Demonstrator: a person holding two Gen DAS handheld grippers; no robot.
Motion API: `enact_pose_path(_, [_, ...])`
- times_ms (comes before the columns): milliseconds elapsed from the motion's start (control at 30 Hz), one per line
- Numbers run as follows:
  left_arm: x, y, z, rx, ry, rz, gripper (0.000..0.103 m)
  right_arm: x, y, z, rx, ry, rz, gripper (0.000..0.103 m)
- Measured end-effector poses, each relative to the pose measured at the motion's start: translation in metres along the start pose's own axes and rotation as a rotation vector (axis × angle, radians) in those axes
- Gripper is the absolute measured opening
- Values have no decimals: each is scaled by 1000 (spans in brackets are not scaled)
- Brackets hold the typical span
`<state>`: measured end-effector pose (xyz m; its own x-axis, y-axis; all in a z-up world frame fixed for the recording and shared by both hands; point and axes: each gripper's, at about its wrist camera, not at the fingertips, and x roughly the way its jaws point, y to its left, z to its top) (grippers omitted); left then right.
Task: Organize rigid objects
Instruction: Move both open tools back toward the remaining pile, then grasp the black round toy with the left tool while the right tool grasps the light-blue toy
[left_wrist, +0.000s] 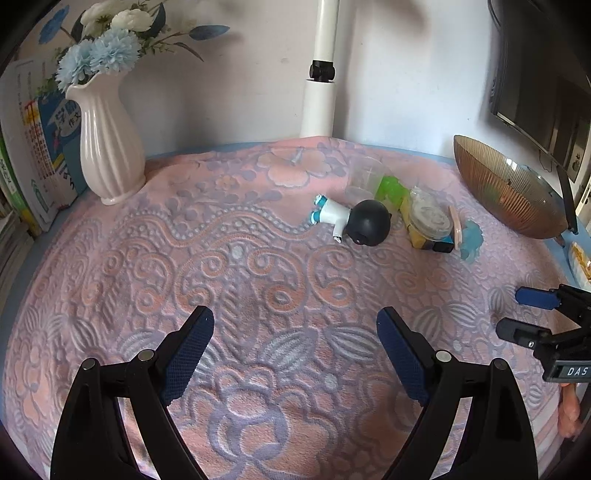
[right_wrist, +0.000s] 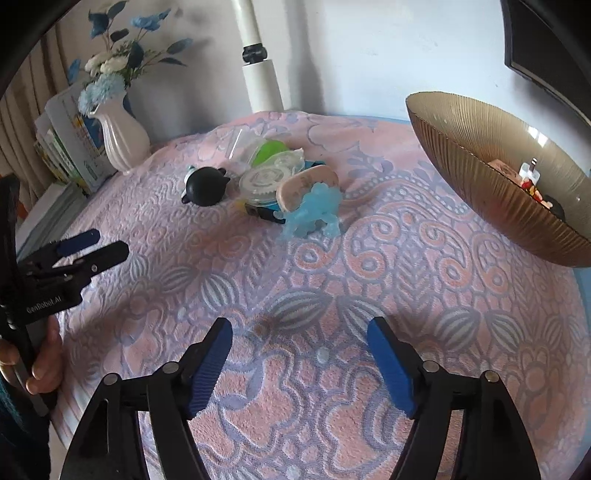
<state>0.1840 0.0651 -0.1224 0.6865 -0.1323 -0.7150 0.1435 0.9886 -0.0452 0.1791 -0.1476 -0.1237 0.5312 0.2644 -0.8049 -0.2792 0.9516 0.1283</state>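
Observation:
A heap of small objects lies toward the back of the pink patterned cloth (left_wrist: 258, 280): a black round-headed toy figure (left_wrist: 365, 221) (right_wrist: 207, 186), a clear plastic cup (left_wrist: 364, 177), a green piece (left_wrist: 389, 190) (right_wrist: 269, 151), a round clear lid (left_wrist: 430, 216) (right_wrist: 262, 182), a pink oval piece (right_wrist: 306, 186) and a translucent blue dinosaur (right_wrist: 316, 214) (left_wrist: 471, 238). My left gripper (left_wrist: 295, 341) hangs open over bare cloth, well short of the heap. My right gripper (right_wrist: 299, 350) is open too, with nothing between its fingers.
A ribbed amber glass bowl (right_wrist: 480, 177) (left_wrist: 506, 188) holding a few small items stands at the right. A white vase with flowers (left_wrist: 110, 144) and books (left_wrist: 33, 147) stand back left, a white pole (left_wrist: 321, 74) at the back. A hand (right_wrist: 44, 365) holds the left gripper.

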Motion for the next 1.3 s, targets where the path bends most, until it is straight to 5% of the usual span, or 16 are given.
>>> enact_pose_path(133, [-1,-2,-2,3,-1,6,89,2,1,0,-6,8,-13,85])
enact_pose_path(800, [-1,-1,0,-21,22,-9,89,1,-3,2,-2,-1,-32,85])
enact_pose_path(967, [5,8,18,-71,90,-58,89,-2,-5,12,20,44,-7,85])
enact_pose_path(1167, [22,-13,57,-45,82,-67,89,-2,0,54,-45,27,-64,84])
enact_pose_path(1300, [48,-22,67,-52,80,-43,89,15,-13,71,28,-19,-2,69])
